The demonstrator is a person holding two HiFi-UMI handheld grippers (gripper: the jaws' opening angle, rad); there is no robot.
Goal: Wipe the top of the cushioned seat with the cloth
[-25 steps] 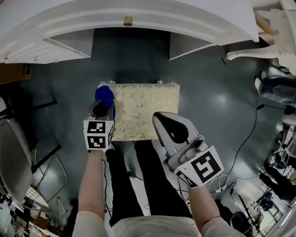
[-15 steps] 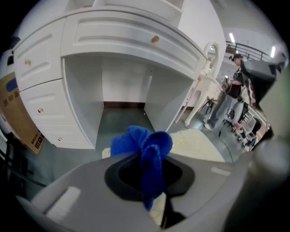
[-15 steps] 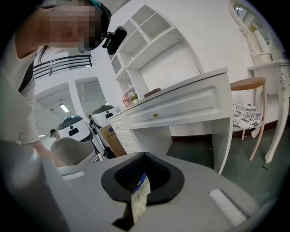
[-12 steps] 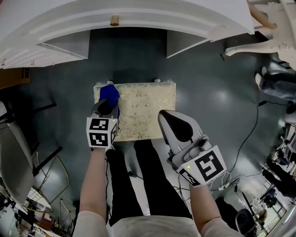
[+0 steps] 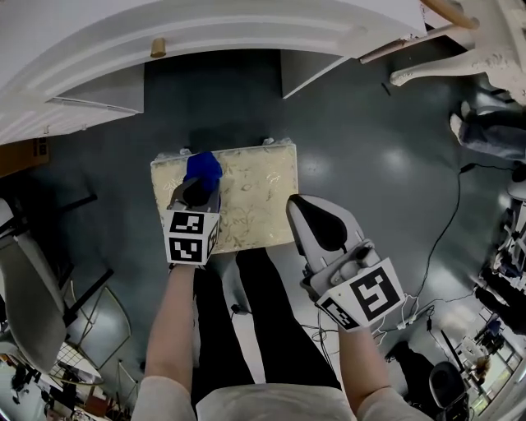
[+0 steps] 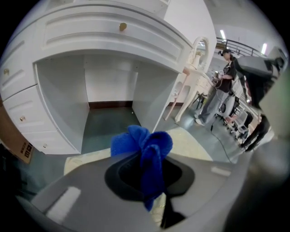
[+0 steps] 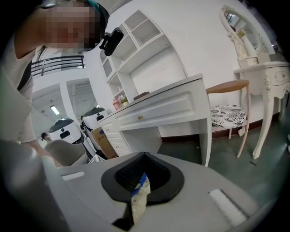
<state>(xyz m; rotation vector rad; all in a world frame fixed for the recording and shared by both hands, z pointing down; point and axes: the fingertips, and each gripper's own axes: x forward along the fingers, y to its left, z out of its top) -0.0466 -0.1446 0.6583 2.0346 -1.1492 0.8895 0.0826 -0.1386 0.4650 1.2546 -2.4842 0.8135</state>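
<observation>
Left hand-held gripper [image 5: 196, 193] clamps cloth [image 5: 203, 167] over cushioned seat [image 5: 256, 197] by white desk [image 5: 246, 25]; right hand-held gripper [image 5: 312, 222] pinches scrap [image 7: 139, 197].

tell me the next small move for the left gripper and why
Probably drag the blue cloth sideways to the right across the cushioned seat. The left gripper has its jaws shut on the cloth, which sits over the seat's far left part, while most of the patterned top lies to its right. A short stroke that way would likely cover the most bare top.
</observation>
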